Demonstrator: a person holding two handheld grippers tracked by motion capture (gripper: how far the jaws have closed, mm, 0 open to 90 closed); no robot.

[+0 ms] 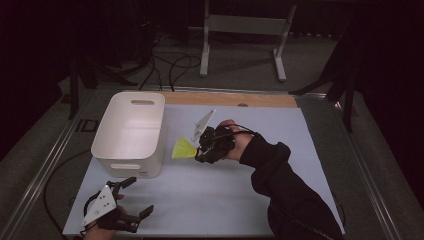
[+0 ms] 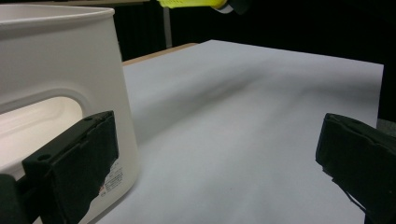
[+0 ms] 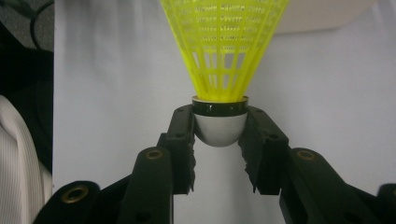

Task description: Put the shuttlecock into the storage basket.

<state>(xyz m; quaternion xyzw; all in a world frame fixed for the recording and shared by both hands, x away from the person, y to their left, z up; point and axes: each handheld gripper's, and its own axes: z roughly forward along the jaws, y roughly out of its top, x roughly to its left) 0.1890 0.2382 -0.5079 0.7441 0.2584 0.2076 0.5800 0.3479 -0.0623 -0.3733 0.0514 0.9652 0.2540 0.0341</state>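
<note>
The right claw (image 1: 199, 148) pinches the shuttlecock (image 1: 183, 149) by its cork at mid-frame, skirt toward the bin (image 1: 131, 132), likely for dropping in; the left claw (image 1: 134, 198) sits spread at lower left.

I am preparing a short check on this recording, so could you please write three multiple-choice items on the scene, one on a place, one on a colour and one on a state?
1. Where does the white plastic bin with handle cut-outs stand on the pale table sheet?
A. at its left side
B. at its right edge
C. on the floor behind it

2. What colour is the plastic mesh skirt of the shuttlecock?
A. red
B. yellow
C. blue

3. How does the right gripper stand?
A. wide open and empty
B. shut on the bin's rim
C. shut on the shuttlecock's white rounded head

Key:
1 A: the high view shows the bin left of the middle, beside the shuttlecock.
2 B: the skirt is bright yellow in the right gripper view.
3 C: both black jaws press on the head; the left gripper stands open and empty.
</note>
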